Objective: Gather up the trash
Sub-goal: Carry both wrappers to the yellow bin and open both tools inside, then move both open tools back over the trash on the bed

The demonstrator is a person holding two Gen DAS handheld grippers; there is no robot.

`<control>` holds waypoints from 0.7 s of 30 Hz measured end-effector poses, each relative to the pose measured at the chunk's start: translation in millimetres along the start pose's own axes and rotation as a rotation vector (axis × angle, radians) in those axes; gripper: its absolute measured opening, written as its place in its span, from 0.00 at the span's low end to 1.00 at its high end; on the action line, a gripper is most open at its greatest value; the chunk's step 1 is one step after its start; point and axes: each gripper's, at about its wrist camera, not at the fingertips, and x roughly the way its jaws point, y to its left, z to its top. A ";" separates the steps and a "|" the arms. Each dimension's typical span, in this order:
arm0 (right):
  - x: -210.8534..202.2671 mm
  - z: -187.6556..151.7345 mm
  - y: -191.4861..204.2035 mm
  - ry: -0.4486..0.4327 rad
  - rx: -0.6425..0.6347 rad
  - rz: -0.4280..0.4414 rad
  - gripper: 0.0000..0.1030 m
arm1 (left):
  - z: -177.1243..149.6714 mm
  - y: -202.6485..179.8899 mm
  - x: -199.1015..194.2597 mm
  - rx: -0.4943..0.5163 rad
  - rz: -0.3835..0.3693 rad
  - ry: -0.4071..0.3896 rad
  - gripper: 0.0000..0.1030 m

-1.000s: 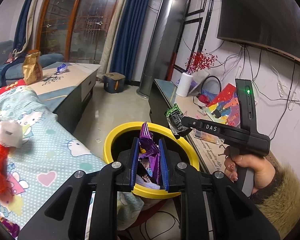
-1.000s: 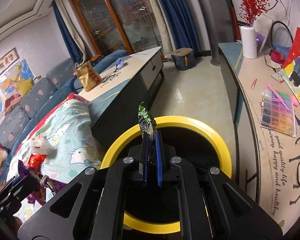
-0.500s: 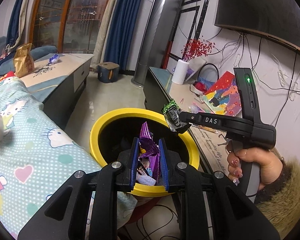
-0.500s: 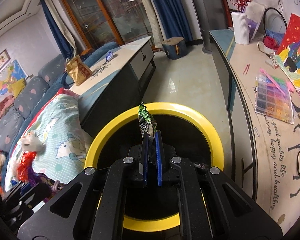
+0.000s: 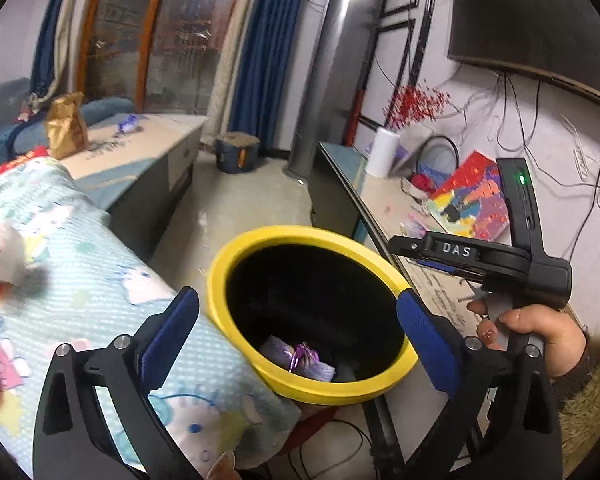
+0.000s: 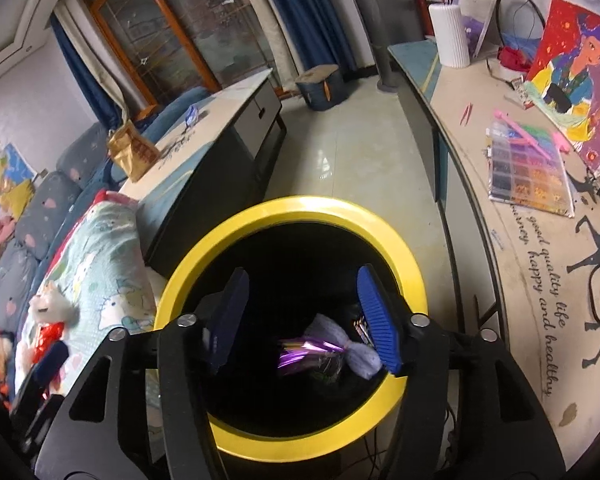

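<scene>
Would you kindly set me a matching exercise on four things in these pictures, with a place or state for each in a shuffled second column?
Things:
1. purple wrapper
2. white vase
3. gold bag
4. left hand-held gripper

Places or states:
A. on the low cabinet by the sofa
B. jaws wide open, nothing between them
C. at the bottom of the yellow-rimmed bin
D. on the long counter by the wall

Pairs: 1-C, 2-D, 3-A, 4-B

Both sets of jaws have just sprung apart, left gripper (image 5: 296, 316) spread widest, right gripper (image 6: 300, 316) parted too, nothing between either pair.
</scene>
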 end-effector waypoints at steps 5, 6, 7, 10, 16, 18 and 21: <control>-12.4 3.3 15.3 -0.046 -0.024 0.031 0.57 | 4.8 6.5 -21.0 -0.005 0.055 -0.034 0.94; -14.5 3.2 19.2 -0.051 -0.031 0.042 0.58 | 5.0 7.5 -25.5 -0.008 0.061 -0.041 0.94; -16.8 2.6 24.8 -0.056 -0.042 0.054 0.58 | 5.4 9.2 -30.9 -0.010 0.071 -0.052 0.94; -21.7 1.4 41.1 -0.066 -0.082 0.080 0.59 | 5.7 15.6 -44.6 -0.019 0.095 -0.073 0.94; -29.5 -2.3 69.8 -0.077 -0.150 0.121 0.59 | 7.6 30.8 -62.3 -0.046 0.149 -0.087 0.94; -31.6 -3.8 77.4 -0.079 -0.172 0.128 0.59 | 8.0 37.8 -69.8 -0.061 0.168 -0.102 0.94; -35.1 -6.3 90.1 -0.084 -0.211 0.146 0.59 | 8.7 47.2 -79.9 -0.081 0.188 -0.122 0.94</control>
